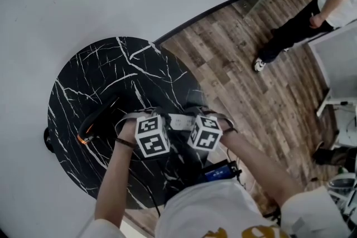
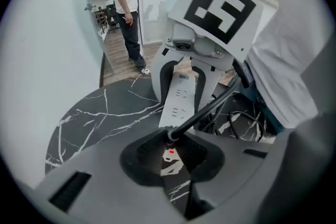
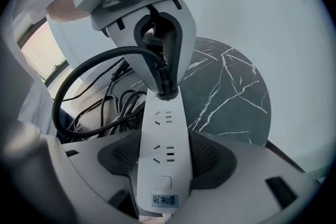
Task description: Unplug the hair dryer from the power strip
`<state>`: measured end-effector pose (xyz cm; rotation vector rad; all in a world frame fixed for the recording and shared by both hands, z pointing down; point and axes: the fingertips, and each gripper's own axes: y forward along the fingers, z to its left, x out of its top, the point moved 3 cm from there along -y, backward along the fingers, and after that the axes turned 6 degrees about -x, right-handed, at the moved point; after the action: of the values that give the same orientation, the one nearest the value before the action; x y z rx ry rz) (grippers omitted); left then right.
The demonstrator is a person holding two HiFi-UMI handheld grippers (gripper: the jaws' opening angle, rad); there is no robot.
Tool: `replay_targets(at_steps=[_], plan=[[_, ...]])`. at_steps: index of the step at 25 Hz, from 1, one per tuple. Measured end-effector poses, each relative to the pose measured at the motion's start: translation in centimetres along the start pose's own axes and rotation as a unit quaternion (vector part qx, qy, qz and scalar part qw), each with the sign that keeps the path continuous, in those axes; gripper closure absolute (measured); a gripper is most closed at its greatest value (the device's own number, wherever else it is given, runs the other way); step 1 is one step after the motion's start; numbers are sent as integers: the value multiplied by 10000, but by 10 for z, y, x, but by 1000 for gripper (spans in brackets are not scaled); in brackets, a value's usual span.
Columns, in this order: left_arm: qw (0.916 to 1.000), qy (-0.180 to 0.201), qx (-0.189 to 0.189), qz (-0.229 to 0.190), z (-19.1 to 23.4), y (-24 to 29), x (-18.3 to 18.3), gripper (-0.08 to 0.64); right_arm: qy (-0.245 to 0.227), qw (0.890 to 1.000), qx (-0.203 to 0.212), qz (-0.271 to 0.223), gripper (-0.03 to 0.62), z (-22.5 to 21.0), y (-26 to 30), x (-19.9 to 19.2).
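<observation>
while the right gripper (image 3: 164,162) is clamping the switch end of the white power strip (image 3: 161,134) by the marble table's (image 1: 100,69) near edge, the left gripper (image 2: 170,150) is pinching the hair dryer's plug (image 2: 170,136) in the strip's far socket, so the pull is probably going straight off the strip's face.

The right gripper (image 3: 165,160) has its dark pads (image 3: 123,155) pressed against both long sides of a white power strip (image 3: 161,128), whose switch and small label lie nearest the camera. At the strip's far end the left gripper (image 3: 165,86) comes down steeply, its white jaws set on either side of a black plug (image 3: 167,94) seated in the last socket – a thick black cable (image 3: 59,94) loops from it to the left. Thinner black cables (image 3: 118,99) lie tangled beside the strip, all on a round black table (image 3: 231,97) with white veins.
</observation>
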<state>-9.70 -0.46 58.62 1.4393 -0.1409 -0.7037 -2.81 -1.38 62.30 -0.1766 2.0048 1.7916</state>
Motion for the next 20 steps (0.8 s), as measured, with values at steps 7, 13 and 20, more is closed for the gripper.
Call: replay_targets(at_steps=[7, 13, 20], plan=[[9990, -215, 392, -25, -6, 3, -5, 506, -94, 9999, 45, 90, 322, 2, 0, 1], [9993, -202, -211, 231, 0, 0, -1, 505, -11, 10000, -18, 90, 322, -1, 1, 1], [9955, -303, 896, 107, -6, 1, -6, 506, -71, 10000, -24, 43, 319, 2, 2, 6]])
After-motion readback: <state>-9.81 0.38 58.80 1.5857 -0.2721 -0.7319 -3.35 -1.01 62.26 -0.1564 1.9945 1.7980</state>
